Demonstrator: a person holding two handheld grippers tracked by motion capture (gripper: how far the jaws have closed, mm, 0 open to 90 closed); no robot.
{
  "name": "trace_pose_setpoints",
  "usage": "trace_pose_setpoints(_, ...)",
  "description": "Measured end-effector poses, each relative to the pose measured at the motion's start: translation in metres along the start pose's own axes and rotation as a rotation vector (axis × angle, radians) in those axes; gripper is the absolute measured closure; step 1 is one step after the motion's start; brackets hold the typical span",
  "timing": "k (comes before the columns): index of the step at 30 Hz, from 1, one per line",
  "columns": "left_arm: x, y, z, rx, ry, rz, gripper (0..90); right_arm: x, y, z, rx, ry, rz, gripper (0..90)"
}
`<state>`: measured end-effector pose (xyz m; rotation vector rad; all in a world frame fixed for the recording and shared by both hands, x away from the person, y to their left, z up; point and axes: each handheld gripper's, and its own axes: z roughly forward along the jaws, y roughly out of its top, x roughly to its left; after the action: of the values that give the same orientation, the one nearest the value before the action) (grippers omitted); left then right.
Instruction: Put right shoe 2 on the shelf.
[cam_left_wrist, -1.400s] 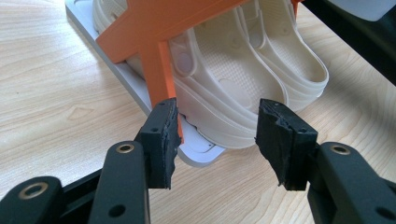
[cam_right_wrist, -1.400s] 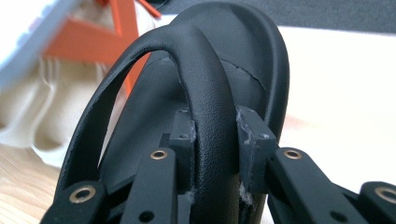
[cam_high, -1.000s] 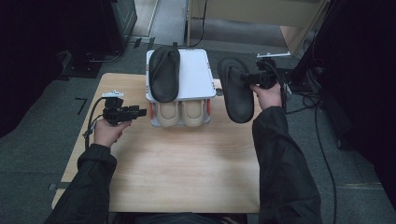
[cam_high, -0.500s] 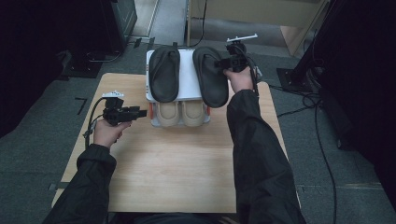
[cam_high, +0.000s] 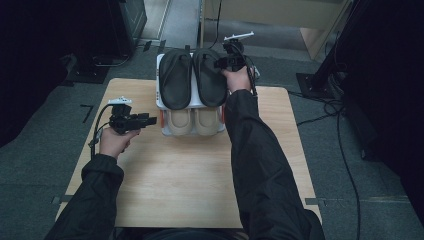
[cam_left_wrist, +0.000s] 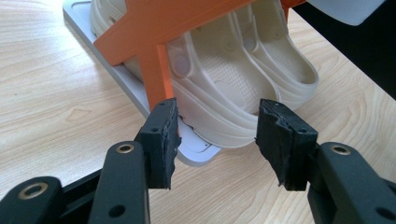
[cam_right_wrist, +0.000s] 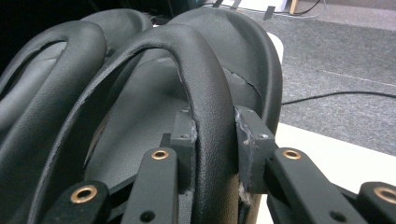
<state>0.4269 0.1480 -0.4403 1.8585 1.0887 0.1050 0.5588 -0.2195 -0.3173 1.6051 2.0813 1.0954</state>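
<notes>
Two black sandals (cam_high: 192, 77) top the rack (cam_high: 162, 102); two beige clogs (cam_high: 194, 121) below.

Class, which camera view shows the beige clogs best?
The left gripper view: the beige clogs sit close up, side by side under the orange rack. The high view shows their ends below the black sandals; the right gripper view offers nothing of them.

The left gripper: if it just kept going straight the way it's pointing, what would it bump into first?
Most likely the nearer beige clog on the rack's lower shelf, straight ahead between the left gripper's open jaws; the orange rack leg stands close beside that line.
</notes>
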Motion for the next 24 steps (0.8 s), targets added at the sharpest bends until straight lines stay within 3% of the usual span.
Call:
trace_pose_setpoints(8, 0.000, 0.000, 0.000, 0.000, 0.006, 0.002, 48.4, 0.009, -0.008, -0.003, -0.020, 0.017, -0.025, 68.7)
trace_pose_setpoints(14, 0.002, 0.000, 0.000, 0.006, 0.008, -0.009, 46.6, 0.006, -0.015, -0.004, -0.051, 0.053, -0.076, 55.5)
trace_pose_setpoints(17, 0.003, -0.001, 0.000, 0.007, 0.011, -0.007, 46.5, 0.007, -0.014, -0.010, -0.069, 0.071, -0.091, 50.6)
trace_pose_setpoints(24, 0.002, -0.001, 0.001, 0.009, 0.016, -0.004, 46.0, 0.007, -0.013, -0.031, -0.079, 0.078, -0.132, 49.0)
